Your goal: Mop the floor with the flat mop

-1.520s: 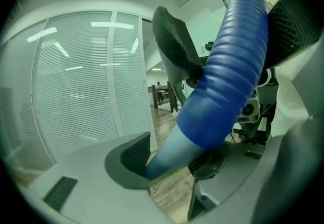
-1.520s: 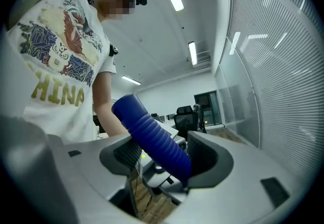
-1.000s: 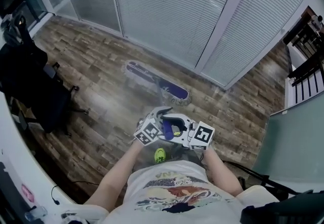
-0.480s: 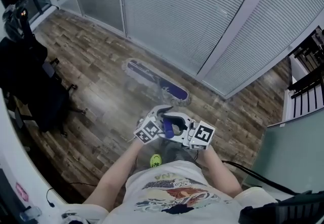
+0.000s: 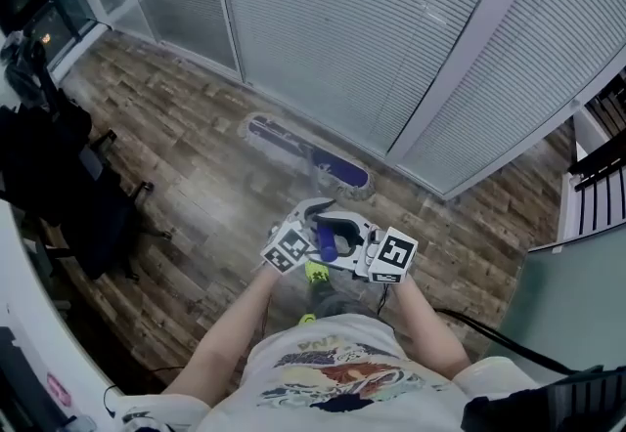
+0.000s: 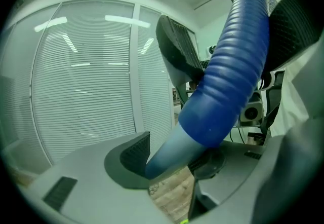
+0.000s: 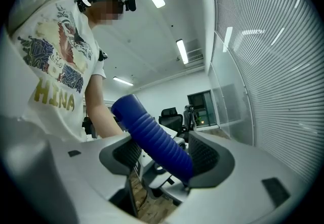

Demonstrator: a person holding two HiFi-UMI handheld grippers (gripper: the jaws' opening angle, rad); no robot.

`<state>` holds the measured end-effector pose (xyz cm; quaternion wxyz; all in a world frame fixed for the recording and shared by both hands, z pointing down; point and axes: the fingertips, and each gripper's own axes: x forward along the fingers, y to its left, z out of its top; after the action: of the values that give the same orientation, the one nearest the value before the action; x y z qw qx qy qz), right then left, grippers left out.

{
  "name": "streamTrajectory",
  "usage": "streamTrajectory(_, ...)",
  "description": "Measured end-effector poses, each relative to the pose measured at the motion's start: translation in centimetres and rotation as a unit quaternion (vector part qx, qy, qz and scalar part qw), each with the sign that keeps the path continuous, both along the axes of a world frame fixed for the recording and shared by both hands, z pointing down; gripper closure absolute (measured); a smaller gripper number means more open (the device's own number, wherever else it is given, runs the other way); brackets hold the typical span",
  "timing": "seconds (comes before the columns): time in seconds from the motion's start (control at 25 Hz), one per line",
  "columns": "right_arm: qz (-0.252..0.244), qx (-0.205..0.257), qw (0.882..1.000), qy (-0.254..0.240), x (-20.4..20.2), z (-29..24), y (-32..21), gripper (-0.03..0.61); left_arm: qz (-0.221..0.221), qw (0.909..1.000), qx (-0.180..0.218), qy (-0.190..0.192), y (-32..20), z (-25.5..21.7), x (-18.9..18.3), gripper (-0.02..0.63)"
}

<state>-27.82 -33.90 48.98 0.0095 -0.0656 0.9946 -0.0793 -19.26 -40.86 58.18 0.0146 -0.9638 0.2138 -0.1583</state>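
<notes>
Flat mop (image 5: 309, 158): lying head-flat on the wooden floor (image 5: 196, 176), just beside the blinds (image 5: 342, 20).
Handle (image 5: 327, 242): slanting up toward the person, passing between both grippers.
Left gripper (image 6: 171, 157): clenching the pale shaft just below the blue ribbed grip.
Right gripper (image 7: 164, 154): clasping the blue ribbed grip, one pad on either side.
Office chair (image 5: 78, 195): standing well apart, at left.
</notes>
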Motion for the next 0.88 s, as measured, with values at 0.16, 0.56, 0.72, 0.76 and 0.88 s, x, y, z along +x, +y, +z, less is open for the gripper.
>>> streamTrajectory(0.16,0.002,-0.001,1.0,-0.009,1.4,-0.4,-4.7,0.318,-0.004,1.0,-0.004,-0.005,-4.7,-0.3,1.2,0.449)
streamTrajectory(0.56,0.011,-0.019,1.0,-0.016,4.9,-0.3,-6.9,0.316,-0.007,0.9998,-0.009,-0.015,-6.7,-0.1,4.5,0.45)
streamTrajectory(0.72,0.027,-0.017,0.999,-0.017,6.7,0.1,-3.4,0.313,-0.004,0.9997,-0.001,-0.022,-3.2,0.3,6.1,0.448)
streamTrajectory(0.76,0.028,-0.015,0.999,-0.017,6.9,0.2,-2.1,0.313,-0.004,0.9998,-0.001,-0.021,-2.0,0.4,6.2,0.448)
streamTrajectory(0.88,0.03,-0.017,0.999,-0.013,6.8,0.2,2.2,0.313,-0.006,0.9999,-0.005,-0.007,2.3,0.3,6.3,0.445)
